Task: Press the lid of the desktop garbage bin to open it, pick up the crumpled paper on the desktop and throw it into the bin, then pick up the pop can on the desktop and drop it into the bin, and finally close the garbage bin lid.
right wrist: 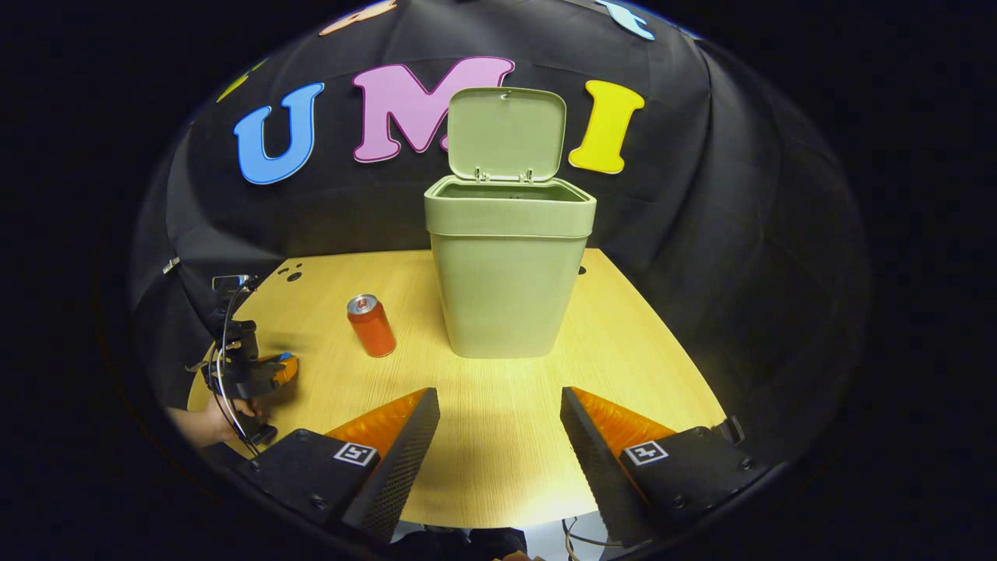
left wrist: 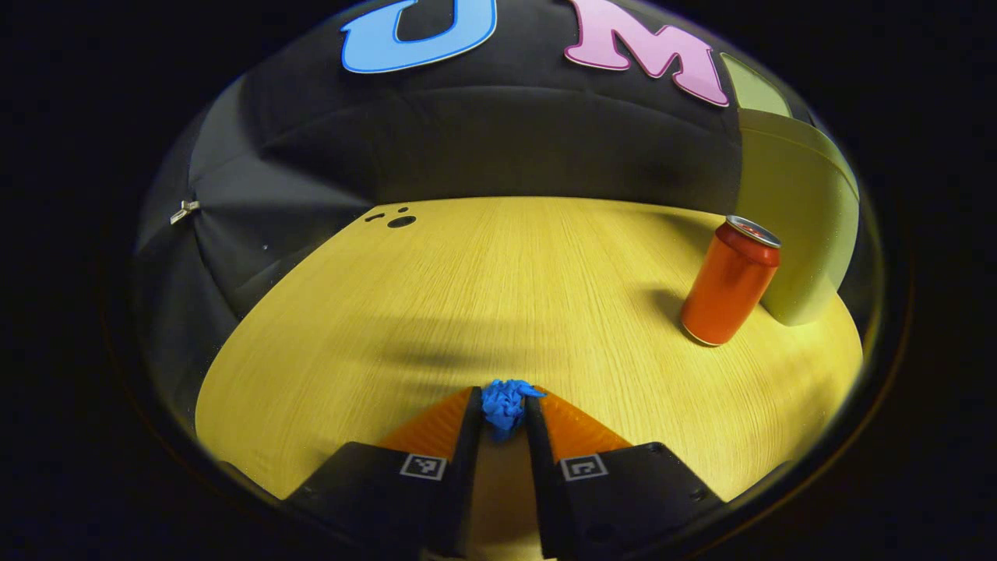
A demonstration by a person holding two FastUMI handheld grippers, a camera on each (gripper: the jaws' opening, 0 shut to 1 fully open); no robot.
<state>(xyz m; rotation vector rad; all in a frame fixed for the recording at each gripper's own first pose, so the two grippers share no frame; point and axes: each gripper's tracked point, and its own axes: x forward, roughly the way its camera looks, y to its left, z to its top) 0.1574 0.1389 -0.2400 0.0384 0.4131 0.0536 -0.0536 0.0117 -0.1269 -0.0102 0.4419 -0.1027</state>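
- The paper (left wrist: 505, 407), a small blue crumpled wad, sits pinched between the fingertips of the left gripper (left wrist: 503, 413), low over the table (left wrist: 498, 296); I cannot tell whether it has cleared the wood.
- Both left fingers press the wad from either side, so the jaws stand narrow, closed on it.
- The bin (right wrist: 506, 288) stands upright toward the back of the table with its lid (right wrist: 506, 134) swung up and open (so the opening step looks done).
- The can (right wrist: 371, 325) stands upright just left of the bin, between the bin and the left gripper.
- Step in hand, as I judge it: carry the paper to the bin and drop it in.
- To do it well: keep the pinch firm, since the wad is held only at the tips; lift high enough to pass above the can and the bin's rim; come in over the mouth from the front, clear of the raised lid; release only when the wad is squarely above the opening.
- Left gripper's pose: in the right gripper view it sits well left of the bin near the table's edge, held by a hand (right wrist: 209, 425), pointing low along the table.
- The right gripper (right wrist: 500, 432) hovers in front of the bin, level, facing it, jaws wide and holding nothing.
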